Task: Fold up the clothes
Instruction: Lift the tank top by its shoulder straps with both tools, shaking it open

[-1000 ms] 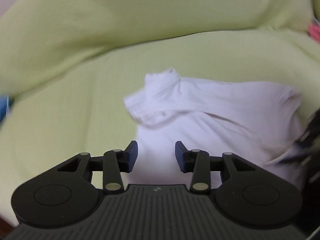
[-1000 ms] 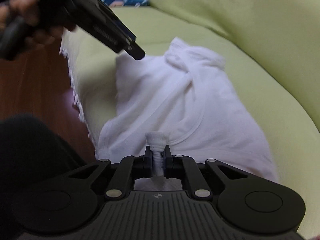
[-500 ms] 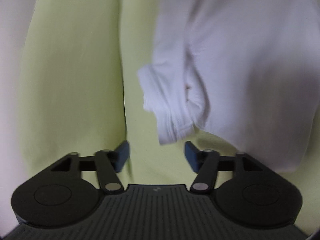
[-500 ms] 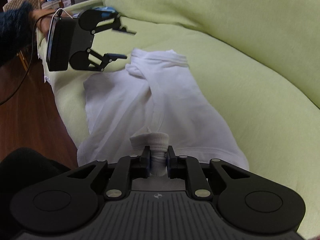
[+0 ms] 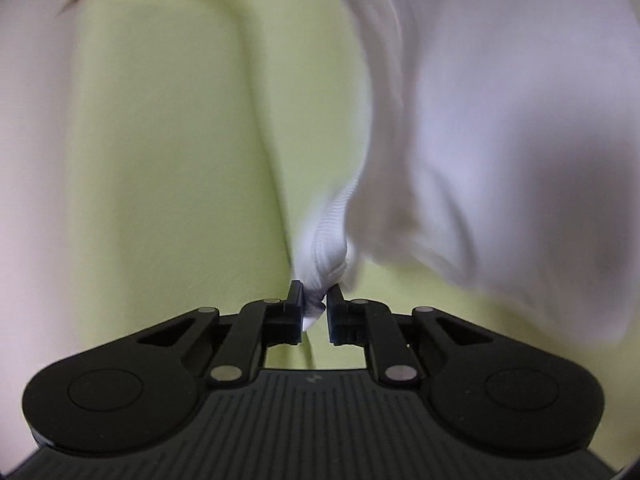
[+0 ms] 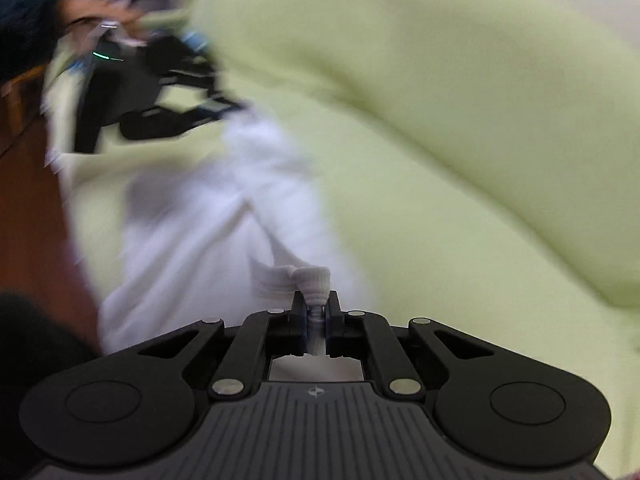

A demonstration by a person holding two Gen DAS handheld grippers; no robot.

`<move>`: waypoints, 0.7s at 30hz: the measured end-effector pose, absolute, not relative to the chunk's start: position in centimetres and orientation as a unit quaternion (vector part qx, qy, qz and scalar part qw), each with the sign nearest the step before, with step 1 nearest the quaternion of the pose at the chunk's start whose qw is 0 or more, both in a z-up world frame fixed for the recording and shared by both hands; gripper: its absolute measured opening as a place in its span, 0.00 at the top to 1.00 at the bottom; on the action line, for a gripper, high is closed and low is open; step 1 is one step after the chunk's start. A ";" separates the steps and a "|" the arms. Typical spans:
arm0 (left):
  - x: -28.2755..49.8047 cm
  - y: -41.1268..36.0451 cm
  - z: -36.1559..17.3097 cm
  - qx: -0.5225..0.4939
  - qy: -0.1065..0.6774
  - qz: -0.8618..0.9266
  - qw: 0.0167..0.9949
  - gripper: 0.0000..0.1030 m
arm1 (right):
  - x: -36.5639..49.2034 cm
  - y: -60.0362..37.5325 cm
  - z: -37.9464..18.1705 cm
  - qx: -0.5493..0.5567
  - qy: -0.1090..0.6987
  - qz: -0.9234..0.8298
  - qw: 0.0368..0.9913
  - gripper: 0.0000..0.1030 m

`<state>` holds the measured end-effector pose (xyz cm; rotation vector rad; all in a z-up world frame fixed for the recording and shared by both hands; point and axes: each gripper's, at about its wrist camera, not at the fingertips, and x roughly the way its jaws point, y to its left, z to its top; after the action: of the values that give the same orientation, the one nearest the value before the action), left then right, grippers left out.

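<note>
A white garment (image 5: 500, 128) lies on a light green sofa cover (image 5: 168, 160). My left gripper (image 5: 315, 300) is shut on a ribbed white cuff of it, and the cloth stretches up and to the right from the jaws. In the right wrist view the same white garment (image 6: 192, 232) spreads over the sofa seat. My right gripper (image 6: 316, 308) is shut on another bunched ribbed cuff. The left gripper's body (image 6: 152, 96) shows blurred at the garment's far end.
The green sofa back (image 6: 460, 80) rises to the right. The seat's front edge and a brown wooden floor (image 6: 28, 208) lie to the left. The person's dark sleeve (image 6: 24, 36) is at the top left.
My left gripper was open beside the garment; it has since closed on a ribbed cuff. My right gripper kept its hold while the view swung, and both views are motion-blurred.
</note>
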<state>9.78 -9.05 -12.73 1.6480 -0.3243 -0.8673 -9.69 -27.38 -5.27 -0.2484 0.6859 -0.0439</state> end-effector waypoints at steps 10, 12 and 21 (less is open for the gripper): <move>0.6 -7.6 8.9 0.455 -0.128 -0.334 0.815 0.90 | -17.3 -30.6 10.7 -0.193 0.145 -0.122 0.963 0.94; -1.9 -6.7 11.3 0.422 -0.133 -0.321 0.837 0.90 | -19.7 -29.6 13.2 -0.216 0.115 -0.128 0.961 0.94; -15.3 -2.4 17.3 0.305 -0.155 -0.293 0.893 0.88 | -31.5 -26.2 20.4 -0.289 0.040 -0.171 0.941 0.94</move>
<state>-15.28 -2.41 17.34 0.6320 -0.3213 -0.6071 -31.46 -26.24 20.39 -0.5901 0.0813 -0.3497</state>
